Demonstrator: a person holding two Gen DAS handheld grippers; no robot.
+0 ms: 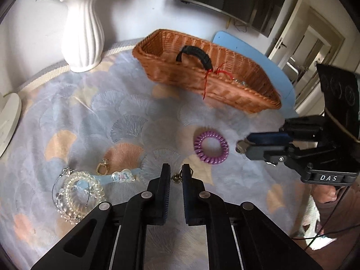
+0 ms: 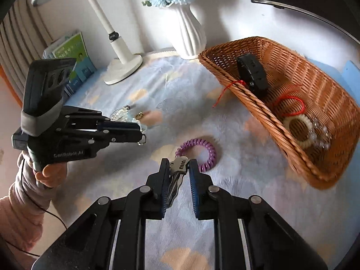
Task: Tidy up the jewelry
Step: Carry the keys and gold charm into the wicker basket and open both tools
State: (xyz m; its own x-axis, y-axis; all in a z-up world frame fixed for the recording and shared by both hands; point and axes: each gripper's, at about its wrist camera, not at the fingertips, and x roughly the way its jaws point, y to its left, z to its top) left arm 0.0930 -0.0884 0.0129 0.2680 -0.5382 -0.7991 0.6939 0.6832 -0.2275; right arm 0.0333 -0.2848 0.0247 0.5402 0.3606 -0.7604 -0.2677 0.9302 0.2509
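Now a small metal charm [image 1: 176, 177] is pinched between the nearly closed fingers of the left gripper [image 1: 176, 171], and a silver clasp piece [image 2: 178, 166] is held between the pads of the right gripper [image 2: 179, 165], whose jaws stand a little wider. Both tools are seen raised over a patterned cloth [image 1: 126, 117]. Between them and the wicker basket [image 1: 225, 90] a purple coil hair tie [image 1: 211, 144] lies flat, apart from everything (open cloth is left all round it). Already inside the basket are a black band [image 2: 253, 74], a red cord loop [image 2: 290, 105], a cream bracelet [image 2: 297, 130] and some clear beads [image 2: 321, 132]; a red thread [image 2: 227, 90] trails over its near rim. To the left gripper's left, a pearl bracelet [image 1: 78, 193], a pale blue strap [image 1: 126, 176] and a gold clasp [image 1: 103, 167] are bunched near each other. A white vase [image 1: 83, 31] and a lamp base [image 2: 123, 67] stand at the cloth's far edge.
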